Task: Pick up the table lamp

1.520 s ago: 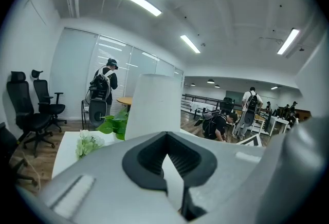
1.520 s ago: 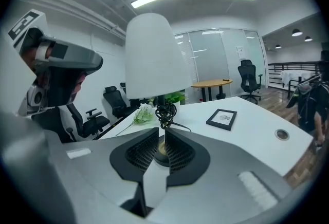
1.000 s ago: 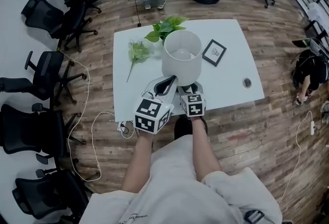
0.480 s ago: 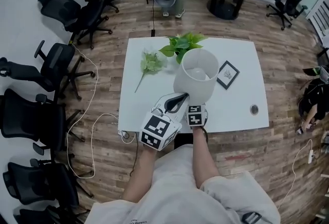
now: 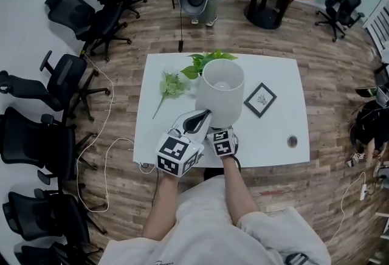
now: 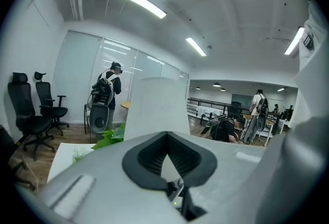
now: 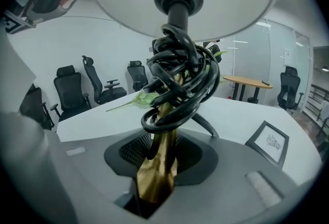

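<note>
The white surface [image 5: 276,130] filled the middle of the head view, with the table lamp [image 5: 220,96] at its near centre, shade uppermost. The right tongs [image 7: 159,161] had just been closing and gripped the lamp's brass stem [image 7: 165,125] below the coiled black cord [image 7: 180,79]. The left tongs [image 5: 196,119], jaws apart and empty, sat at the shade's lower left edge.
</note>
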